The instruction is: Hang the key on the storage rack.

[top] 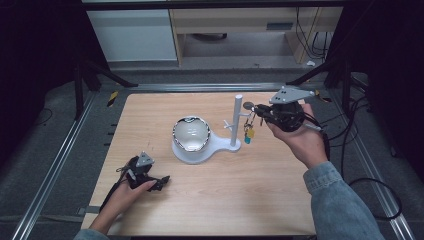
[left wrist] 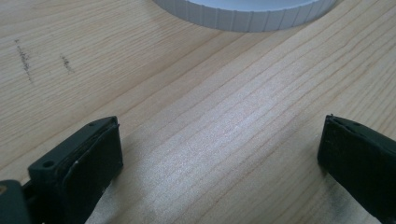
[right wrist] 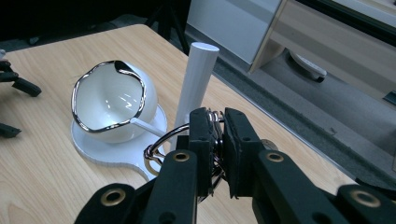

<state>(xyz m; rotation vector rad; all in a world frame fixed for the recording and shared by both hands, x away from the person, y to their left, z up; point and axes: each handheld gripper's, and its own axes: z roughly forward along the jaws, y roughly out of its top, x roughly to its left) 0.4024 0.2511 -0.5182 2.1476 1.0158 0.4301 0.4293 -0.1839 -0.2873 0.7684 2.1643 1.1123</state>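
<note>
At the left of the wooden table [top: 210, 200], the left gripper [top: 161, 183] rests low on the tabletop in the person's left hand [top: 125, 192]. In the left gripper view its two black jaws stand spread wide apart, with bare wood between them and nothing touching either pad. The ribbed rim of the white stand base [left wrist: 243, 14] lies just ahead of the jaws.

Near the table's middle, a white bowl [top: 191, 134] with a wavy silver rim sits on the round end of the stand base, tipped so its opening faces up and toward the person. The base narrows to the right and carries an upright white post [top: 236, 120] with short side pegs.

Just right of the post, the key ring [right wrist: 161, 142] is held above the table, beside the upper part of the post. The right gripper [top: 256, 111], held in the person's right hand [top: 300, 140], has its jaws pressed together on the ring; the right gripper view shows the metal loops pinched between the two pads. In the high view, keys with a yellow tag and a teal tag [top: 248, 135] hang below the jaws, close beside the post; whether they touch it cannot be told. A denim sleeve [top: 340, 205] covers the right forearm.
</note>
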